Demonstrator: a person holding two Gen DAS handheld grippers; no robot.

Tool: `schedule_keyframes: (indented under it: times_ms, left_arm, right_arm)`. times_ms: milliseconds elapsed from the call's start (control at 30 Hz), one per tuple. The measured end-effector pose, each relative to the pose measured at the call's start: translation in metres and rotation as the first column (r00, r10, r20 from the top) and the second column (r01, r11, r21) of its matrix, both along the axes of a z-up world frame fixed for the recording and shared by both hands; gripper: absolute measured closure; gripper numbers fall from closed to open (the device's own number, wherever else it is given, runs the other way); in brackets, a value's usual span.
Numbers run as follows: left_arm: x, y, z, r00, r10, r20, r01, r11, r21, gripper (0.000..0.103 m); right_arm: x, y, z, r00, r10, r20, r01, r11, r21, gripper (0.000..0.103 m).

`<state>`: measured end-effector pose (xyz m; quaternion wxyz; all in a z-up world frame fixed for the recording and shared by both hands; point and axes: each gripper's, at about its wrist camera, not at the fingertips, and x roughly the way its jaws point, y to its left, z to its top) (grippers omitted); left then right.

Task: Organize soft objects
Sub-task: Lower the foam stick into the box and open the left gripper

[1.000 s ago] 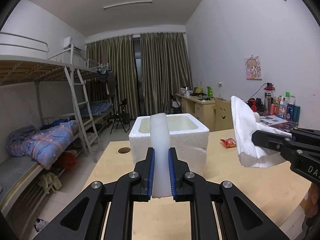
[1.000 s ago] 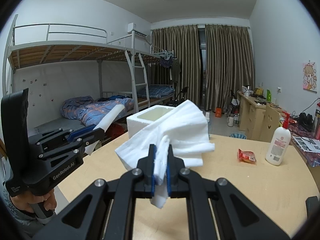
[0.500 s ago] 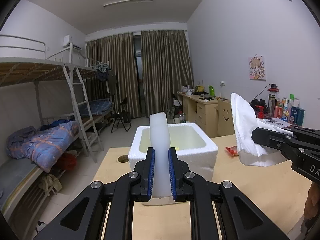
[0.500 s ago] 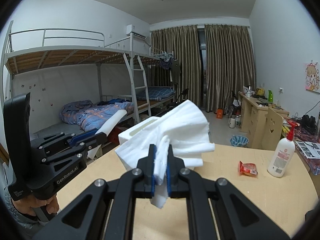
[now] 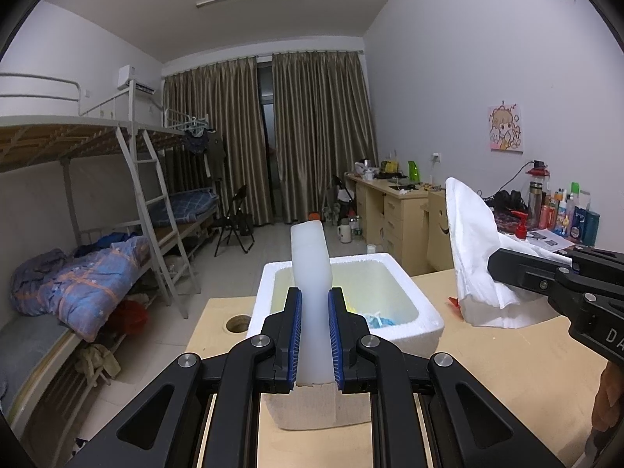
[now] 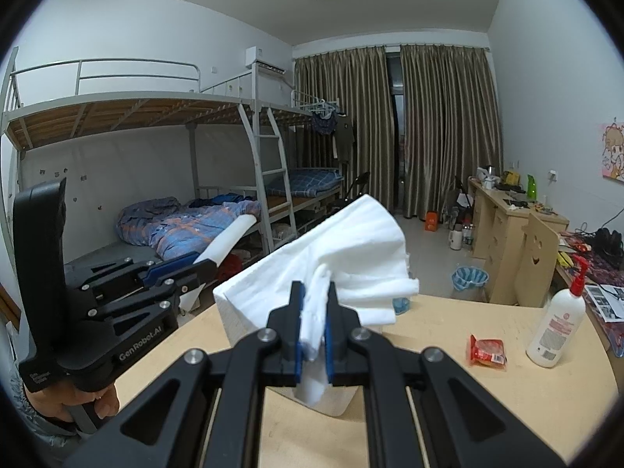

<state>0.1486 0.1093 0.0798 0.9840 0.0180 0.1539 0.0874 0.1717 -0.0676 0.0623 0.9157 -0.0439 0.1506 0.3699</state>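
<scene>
Your left gripper [image 5: 314, 341] is pinching a white foam strip [image 5: 311, 273]. The strip stands up between the blue pads, right in front of the white foam box [image 5: 423, 312] on the wooden table [image 5: 507, 370]. Your right gripper [image 6: 315, 331] is pinching a bunch of white cloth [image 6: 351, 257]. The cloth hangs in the air above the table, just beside the box.

Both things look very light. The foam strip looks squishy and bendy, so it may flop or spring back when you let go. You hold it near its bottom end; that looks like a good place, because the top can go into the box first. The cloth is soft and floppy. It hangs loose on both sides of the pads, so a corner may catch on the box rim. A pinch in the middle of the bunch seems best.

The box already holds some small blue and yellow things [image 5: 374, 318].
</scene>
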Motion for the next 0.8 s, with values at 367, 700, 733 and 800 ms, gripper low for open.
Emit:
schedule_keyframes:
  times_ms: [367,700,733,800]
  left_arm:
    - [0.040,0.009,0.005,1.000,-0.017,-0.026,0.016,1.000,-0.007,0.088]
    - [0.079,0.022,-0.005,0.996,-0.045,-0.083,0.042,0.999,-0.030,0.088]
    - [0.082,0.022,-0.007,0.995,-0.047,-0.090,0.044,0.999,-0.030,0.088]
    - [0.088,0.023,-0.010,0.993,-0.052,-0.104,0.049,0.998,-0.032,0.088]
  right_arm:
    - [0.022,0.005,0.000,1.000,-0.006,-0.014,0.005,1.000,-0.006,0.092]
    - [0.034,0.007,-0.004,0.999,-0.022,-0.029,0.022,1.000,-0.007,0.092]
    - [0.035,0.007,-0.004,0.999,-0.026,-0.030,0.025,1.000,-0.008,0.092]
    - [0.036,0.007,-0.004,0.999,-0.032,-0.028,0.031,0.999,-0.009,0.092]
